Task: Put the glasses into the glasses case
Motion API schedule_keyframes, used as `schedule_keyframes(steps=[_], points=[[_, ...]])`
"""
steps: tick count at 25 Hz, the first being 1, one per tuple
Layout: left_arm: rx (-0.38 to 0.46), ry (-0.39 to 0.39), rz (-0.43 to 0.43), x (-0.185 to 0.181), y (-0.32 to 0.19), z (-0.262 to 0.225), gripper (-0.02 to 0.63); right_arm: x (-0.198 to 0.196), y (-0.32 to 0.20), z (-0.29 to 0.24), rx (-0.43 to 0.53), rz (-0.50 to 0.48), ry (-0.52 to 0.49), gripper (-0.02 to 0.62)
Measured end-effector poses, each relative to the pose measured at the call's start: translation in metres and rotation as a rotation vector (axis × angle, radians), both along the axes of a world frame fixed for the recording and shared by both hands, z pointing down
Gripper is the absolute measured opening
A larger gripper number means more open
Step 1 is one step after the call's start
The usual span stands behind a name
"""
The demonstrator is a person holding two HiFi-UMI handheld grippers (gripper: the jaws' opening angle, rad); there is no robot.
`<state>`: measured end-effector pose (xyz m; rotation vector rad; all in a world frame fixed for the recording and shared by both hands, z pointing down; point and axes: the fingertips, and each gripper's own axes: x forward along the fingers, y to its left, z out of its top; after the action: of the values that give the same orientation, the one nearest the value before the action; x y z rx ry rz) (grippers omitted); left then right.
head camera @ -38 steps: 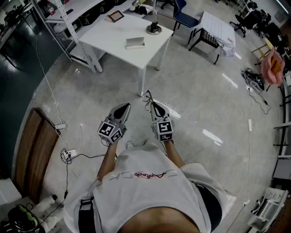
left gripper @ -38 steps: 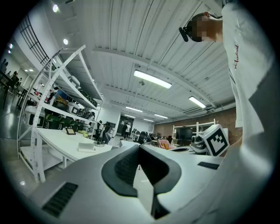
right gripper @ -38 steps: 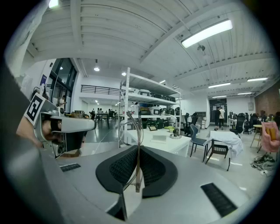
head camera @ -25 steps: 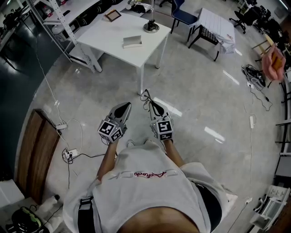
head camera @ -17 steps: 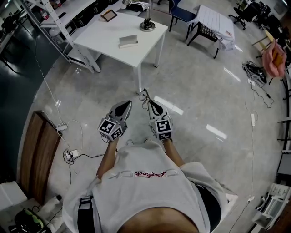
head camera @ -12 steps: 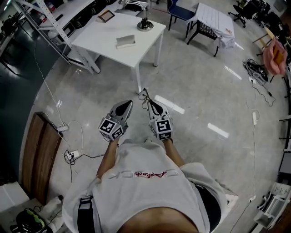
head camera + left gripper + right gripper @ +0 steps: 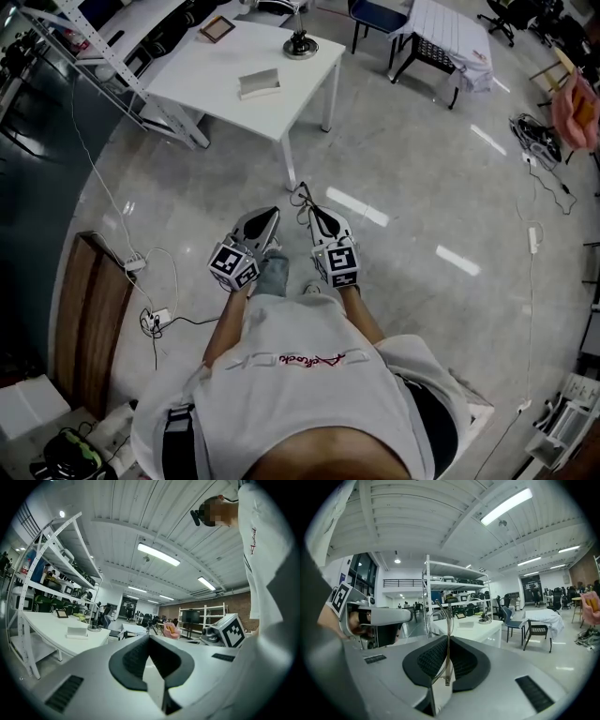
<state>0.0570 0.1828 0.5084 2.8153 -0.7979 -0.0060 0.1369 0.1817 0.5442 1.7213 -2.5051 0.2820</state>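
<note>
Thin wire-framed glasses (image 7: pixel 303 199) stick up from my right gripper (image 7: pixel 309 208), which is shut on them; in the right gripper view the frame (image 7: pixel 448 620) stands upright between the dark pads of that gripper (image 7: pixel 448 639). My left gripper (image 7: pixel 273 212) is beside it, shut with nothing held, and its jaws meet at the tip (image 7: pixel 149 637). Both are held over the floor in front of the person's chest. A pale glasses case (image 7: pixel 259 84) lies on the white table (image 7: pixel 216 66) ahead, and it also shows in the left gripper view (image 7: pixel 76 633).
The table also carries a lamp base (image 7: pixel 301 42) and a small picture frame (image 7: pixel 217 28). White shelving (image 7: pixel 112 37) stands to its left; a blue chair (image 7: pixel 380 14) and a cloth-covered table (image 7: pixel 450 42) are behind. Cables (image 7: pixel 155 319) and a wooden board (image 7: pixel 84 319) lie at left.
The person has walked on: the table has shifted in the head view and a jeans leg now shows between the grippers. Both grippers keep their pose, the glasses still held.
</note>
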Motion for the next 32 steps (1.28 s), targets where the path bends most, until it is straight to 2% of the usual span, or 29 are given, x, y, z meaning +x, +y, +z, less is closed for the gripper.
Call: schedule_keyframes(steps=[13, 22, 32], points=[[-0.035, 0.057, 0.014, -0.01, -0.105, 0.016, -0.005, -0.01, -0.102, 0.011, -0.036, -0.003, 0.077, 0.014], [-0.034, 0.118, -0.016, -0.045, -0.19, 0.008, -0.005, -0.043, -0.187, -0.001, -0.04, -0.034, 0.138, 0.014], [-0.046, 0.16, -0.007, -0.078, -0.264, 0.004, -0.005, -0.071, -0.262, -0.01, -0.056, -0.016, 0.174, 0.014]])
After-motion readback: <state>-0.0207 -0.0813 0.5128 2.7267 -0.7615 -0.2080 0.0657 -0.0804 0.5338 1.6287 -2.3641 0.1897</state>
